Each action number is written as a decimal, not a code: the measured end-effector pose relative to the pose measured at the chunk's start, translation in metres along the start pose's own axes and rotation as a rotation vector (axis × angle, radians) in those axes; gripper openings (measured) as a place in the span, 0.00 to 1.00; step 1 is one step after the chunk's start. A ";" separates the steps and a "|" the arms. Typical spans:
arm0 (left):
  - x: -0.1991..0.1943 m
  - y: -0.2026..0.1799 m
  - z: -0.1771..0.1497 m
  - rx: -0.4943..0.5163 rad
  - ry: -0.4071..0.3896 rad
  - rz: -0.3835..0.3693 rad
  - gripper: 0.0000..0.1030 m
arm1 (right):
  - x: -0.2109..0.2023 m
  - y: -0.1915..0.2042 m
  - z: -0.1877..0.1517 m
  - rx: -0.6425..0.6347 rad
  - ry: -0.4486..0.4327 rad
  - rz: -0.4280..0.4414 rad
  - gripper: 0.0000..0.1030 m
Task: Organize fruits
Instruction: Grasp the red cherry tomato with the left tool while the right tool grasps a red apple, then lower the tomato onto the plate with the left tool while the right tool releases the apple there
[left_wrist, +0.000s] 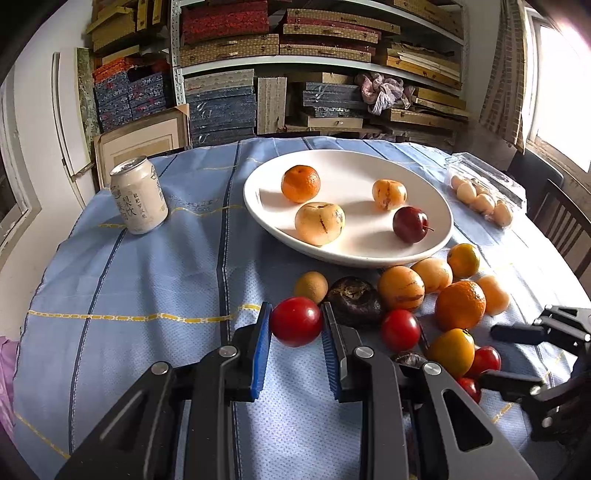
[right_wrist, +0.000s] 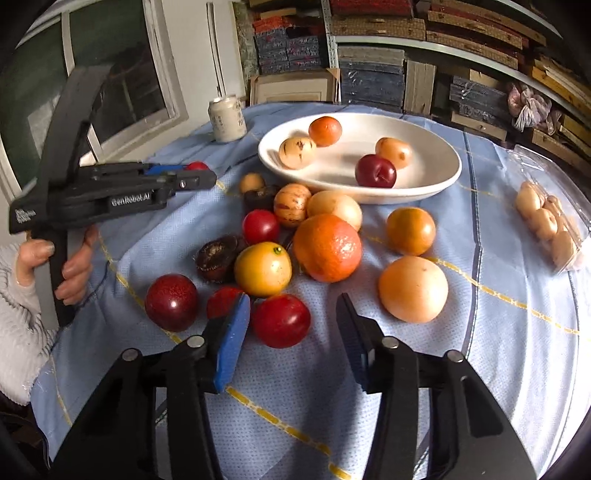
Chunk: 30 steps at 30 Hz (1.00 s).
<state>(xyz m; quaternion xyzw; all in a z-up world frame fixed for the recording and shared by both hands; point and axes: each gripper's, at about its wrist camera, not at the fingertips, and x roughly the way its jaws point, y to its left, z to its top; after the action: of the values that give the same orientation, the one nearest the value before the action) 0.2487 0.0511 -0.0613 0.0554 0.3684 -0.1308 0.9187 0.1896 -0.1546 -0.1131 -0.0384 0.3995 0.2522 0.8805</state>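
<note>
White plate (left_wrist: 439, 236) on blue tablecloth (left_wrist: 147, 280) (yellow-lined, dark-striped)

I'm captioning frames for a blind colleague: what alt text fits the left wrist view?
The left gripper grips a red tomato above a blue cloth. Beyond it, a white plate holds four fruits, with more loose fruit to the right.

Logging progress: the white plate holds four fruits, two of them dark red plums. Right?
Not quite. The white plate holds four fruits, but only one is a dark red plum; the others are a tangerine and two pale yellow streaked fruits. The left wrist view shows it.
</note>
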 end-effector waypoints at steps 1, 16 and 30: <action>0.000 0.000 0.000 0.000 0.000 -0.001 0.26 | 0.004 0.000 0.000 0.000 0.019 0.011 0.32; -0.010 -0.003 0.007 -0.011 -0.037 -0.001 0.26 | -0.050 -0.019 0.019 0.047 -0.167 -0.012 0.31; 0.037 -0.011 0.115 -0.031 -0.016 0.050 0.26 | -0.010 -0.058 0.143 0.092 -0.223 -0.062 0.31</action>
<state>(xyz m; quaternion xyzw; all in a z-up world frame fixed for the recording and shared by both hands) 0.3477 0.0106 -0.0035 0.0493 0.3618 -0.1023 0.9253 0.3097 -0.1708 -0.0173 0.0178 0.3088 0.2088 0.9278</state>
